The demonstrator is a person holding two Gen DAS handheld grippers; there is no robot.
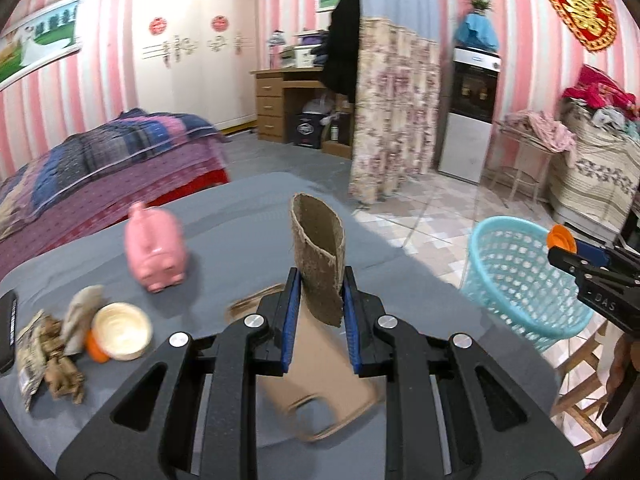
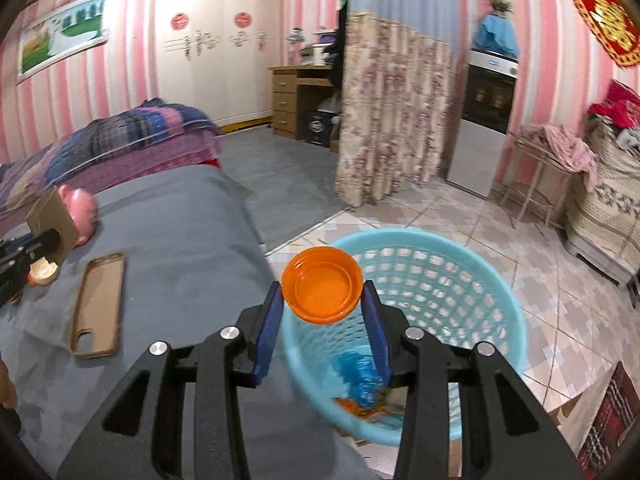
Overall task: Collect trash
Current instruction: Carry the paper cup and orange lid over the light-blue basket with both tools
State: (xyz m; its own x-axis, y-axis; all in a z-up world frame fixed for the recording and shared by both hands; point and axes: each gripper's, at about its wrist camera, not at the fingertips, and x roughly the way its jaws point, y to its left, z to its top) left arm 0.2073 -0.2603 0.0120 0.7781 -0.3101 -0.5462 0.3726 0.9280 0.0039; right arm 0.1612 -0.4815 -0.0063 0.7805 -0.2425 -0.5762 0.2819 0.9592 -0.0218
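Observation:
My left gripper (image 1: pixel 320 280) is shut on a brown cardboard tube (image 1: pixel 318 248), held upright above the grey table (image 1: pixel 240 216). My right gripper (image 2: pixel 322 300) is shut on an orange plastic lid (image 2: pixel 322 290), held over the near rim of the light blue trash basket (image 2: pixel 472 264); the basket (image 1: pixel 520 280) stands on the tiled floor right of the table. Blue and orange wrappers (image 2: pixel 362 376) lie in the basket. On the table's left lie crumpled paper wrappers (image 1: pixel 52 348), a cream lid (image 1: pixel 124 330) and an orange cap (image 1: pixel 96 348).
A pink piggy bank (image 1: pixel 156 244) stands on the table. A tan phone case (image 2: pixel 98 306) lies flat on the table, under my left gripper in its view (image 1: pixel 320 380). A dark phone (image 1: pixel 8 328) lies at the far left edge. A bed (image 1: pixel 100 168) is behind the table.

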